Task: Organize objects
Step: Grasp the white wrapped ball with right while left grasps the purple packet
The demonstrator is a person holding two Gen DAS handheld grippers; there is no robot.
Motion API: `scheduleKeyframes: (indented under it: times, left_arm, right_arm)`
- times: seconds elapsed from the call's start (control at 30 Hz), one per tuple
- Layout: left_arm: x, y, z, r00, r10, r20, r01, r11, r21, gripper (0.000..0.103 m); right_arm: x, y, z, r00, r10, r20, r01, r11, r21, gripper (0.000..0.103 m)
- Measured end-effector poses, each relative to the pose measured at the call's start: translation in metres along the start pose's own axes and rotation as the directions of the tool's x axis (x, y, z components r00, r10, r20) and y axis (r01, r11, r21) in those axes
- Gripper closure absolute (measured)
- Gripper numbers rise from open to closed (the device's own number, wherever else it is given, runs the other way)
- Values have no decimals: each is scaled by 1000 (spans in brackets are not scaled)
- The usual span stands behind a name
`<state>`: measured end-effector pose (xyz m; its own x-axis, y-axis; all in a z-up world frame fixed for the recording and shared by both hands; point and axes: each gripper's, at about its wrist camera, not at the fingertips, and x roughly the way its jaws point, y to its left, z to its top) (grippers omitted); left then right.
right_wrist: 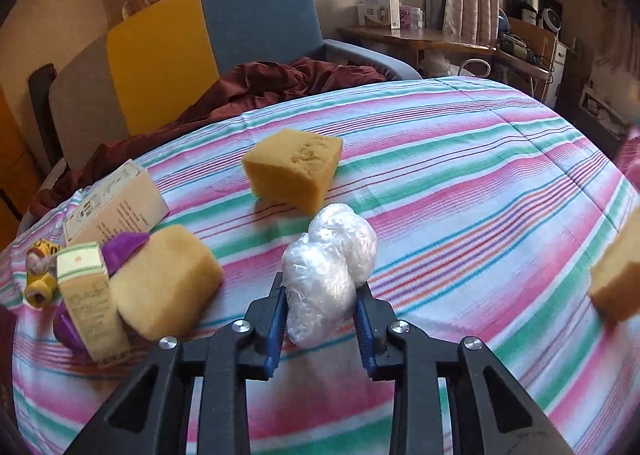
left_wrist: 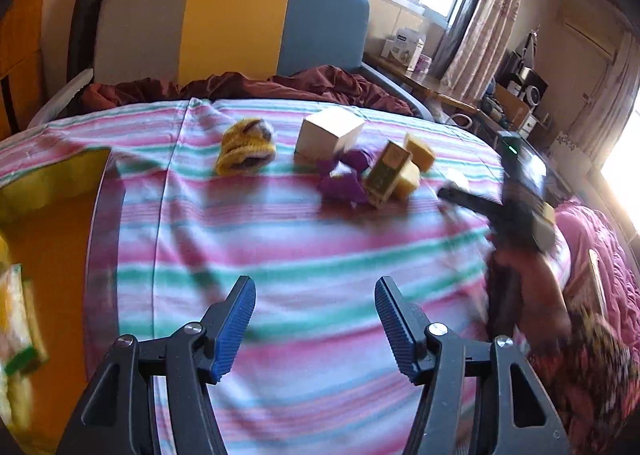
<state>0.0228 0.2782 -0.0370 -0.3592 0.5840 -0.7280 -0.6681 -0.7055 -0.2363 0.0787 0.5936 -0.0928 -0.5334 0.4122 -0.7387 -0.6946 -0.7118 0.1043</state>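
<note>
Right gripper [right_wrist: 322, 287] is clamped on the clear plastic-wrap bundle [right_wrist: 330, 275], its long axis running away along the fingers; left gripper [left_wrist: 316, 315] gapes empty, nearer the bed's [right_wrist: 480, 159] left edge.

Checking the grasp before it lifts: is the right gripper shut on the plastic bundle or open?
Shut on it. In the right wrist view both blue pads of the right gripper press into the sides of the crumpled clear plastic bundle.
</note>
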Motion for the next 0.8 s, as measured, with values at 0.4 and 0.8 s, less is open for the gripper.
scheduleKeyframes:
  times: [0.4,0.8]
  left_arm:
    - [99,-21,75,999,10,-47,-10,1000,13,35]
    - [153,-30,79,997,25,-73,-19,996,82,49]
  right_arm:
    - [-27,22,-22,995,-33,93,43,994,-105,72]
    - [-20,13,-23,997,-23,71,27,998,-63,72]
